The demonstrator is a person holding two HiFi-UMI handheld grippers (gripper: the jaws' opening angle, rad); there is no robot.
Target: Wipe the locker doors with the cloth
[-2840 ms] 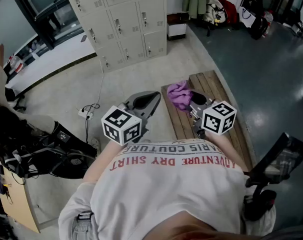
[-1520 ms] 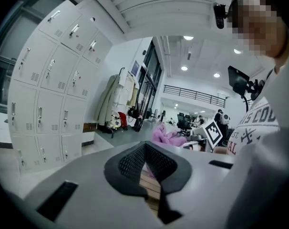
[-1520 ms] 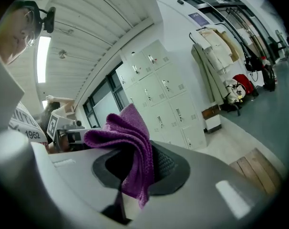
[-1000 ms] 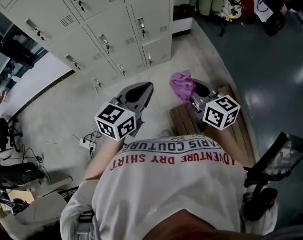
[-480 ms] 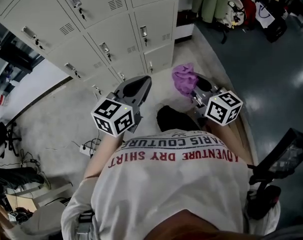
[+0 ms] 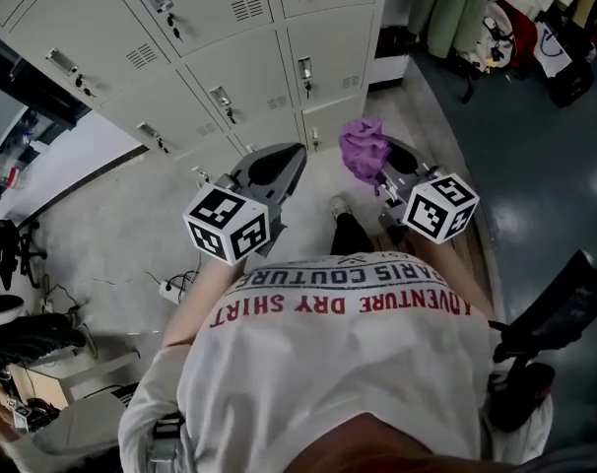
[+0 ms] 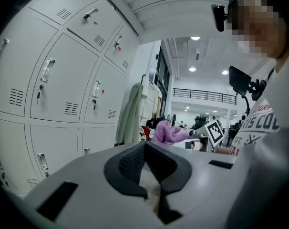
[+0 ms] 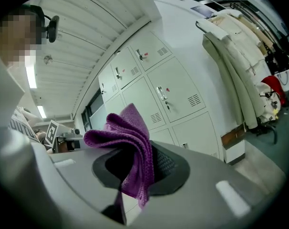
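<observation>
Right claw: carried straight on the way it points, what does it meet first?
Probably the locker doors. The right claw, shut on the purple cloth, points at the lower ones, and nothing else shows in that line. The cloth sticks out ahead, so it would touch first. Depth is unclear.

The person has walked from the counter up to the lockers, which now loom close across the top of the head view. The purple cloth, earlier on the counter, now rides raised in the right gripper. A shoe has stepped forward.
</observation>
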